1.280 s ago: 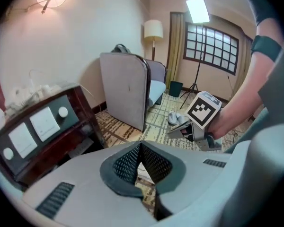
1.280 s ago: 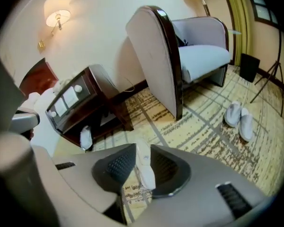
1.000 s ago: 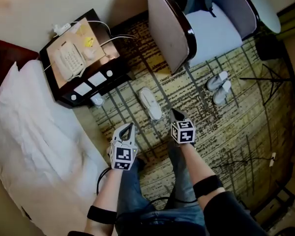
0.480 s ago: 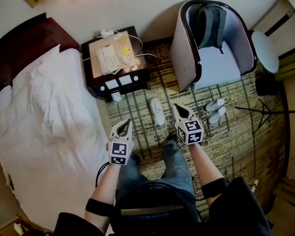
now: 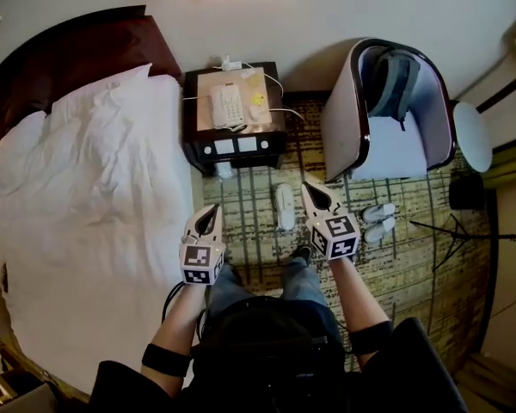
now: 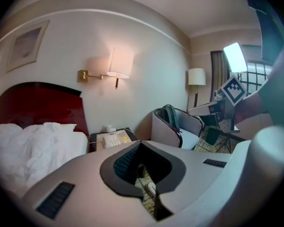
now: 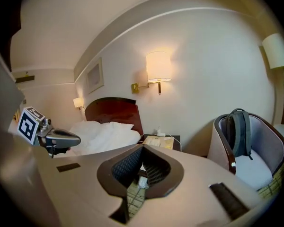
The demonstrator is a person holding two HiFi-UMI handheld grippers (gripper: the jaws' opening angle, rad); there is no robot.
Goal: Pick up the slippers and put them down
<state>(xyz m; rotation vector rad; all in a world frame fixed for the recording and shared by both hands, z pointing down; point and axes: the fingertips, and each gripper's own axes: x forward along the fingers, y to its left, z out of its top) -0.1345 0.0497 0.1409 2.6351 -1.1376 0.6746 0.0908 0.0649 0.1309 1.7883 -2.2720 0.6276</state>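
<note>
**Two grippers, clenched and empty; slippers on the floor below them**

Left gripper (image 5: 210,213) and right gripper (image 5: 310,189): jaws pressed together, nothing between them, both held well above the carpet (image 5: 254,231). Single white slipper (image 5: 285,206): flat on the carpet, below and between the two tips, nearer the right one. Pair of slippers (image 5: 379,213): off to the right gripper's right, by the armchair (image 5: 342,136). Nightstand (image 5: 235,144): ahead of both. For a clean pickup, likely best to spread the jaws before descending, close on the slipper's upper band, and lift level.
</note>
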